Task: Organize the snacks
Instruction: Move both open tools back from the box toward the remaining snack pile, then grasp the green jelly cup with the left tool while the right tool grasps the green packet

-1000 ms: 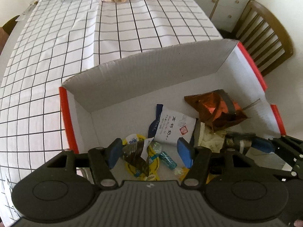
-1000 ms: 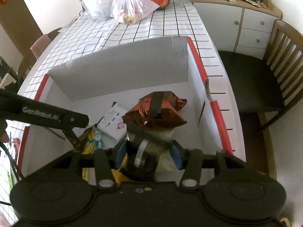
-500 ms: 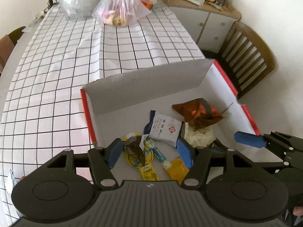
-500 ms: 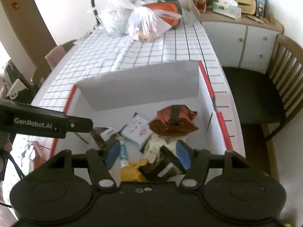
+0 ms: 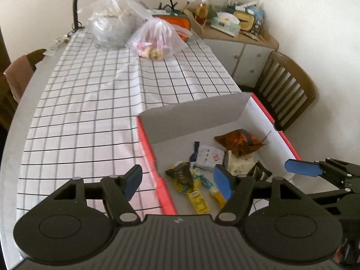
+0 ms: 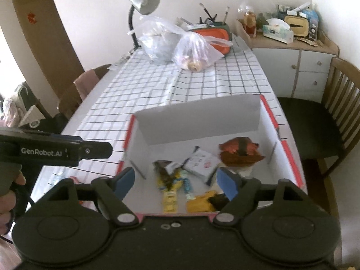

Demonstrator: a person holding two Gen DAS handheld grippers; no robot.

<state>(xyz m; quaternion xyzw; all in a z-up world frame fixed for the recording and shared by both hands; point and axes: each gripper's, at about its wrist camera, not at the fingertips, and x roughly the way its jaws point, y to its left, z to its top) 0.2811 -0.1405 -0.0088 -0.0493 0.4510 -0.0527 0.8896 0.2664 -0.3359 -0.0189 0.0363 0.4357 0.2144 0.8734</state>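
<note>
A white box with a red rim [image 5: 148, 144] lies on the checked tablecloth and holds loose snacks. In it are a copper foil bag [image 5: 238, 140], a white packet [image 5: 209, 156], a dark wrapper [image 5: 182, 173] and yellow packets [image 5: 198, 200]. My left gripper [image 5: 177, 182] hovers over the box's near left rim, its jaws opening with nothing between them. The right wrist view shows the same box [image 6: 198, 119], copper bag [image 6: 240, 154] and white packet [image 6: 201, 162] from above. My right gripper [image 6: 176, 182] hangs over the near end, jaws opening and empty.
Two clear plastic bags [image 5: 157, 40] and an orange container [image 6: 213, 33] sit at the table's far end beside a grey desk lamp [image 6: 144, 2]. A wooden chair [image 5: 285, 90] stands right of the box, with a cluttered sideboard [image 6: 299, 58] behind it. Bare tablecloth [image 5: 90, 103] lies left of the box.
Both grippers rose and drew back from the box. The right gripper let go of the dark packet it held, which now lies in the box, and its jaws spread wide.
</note>
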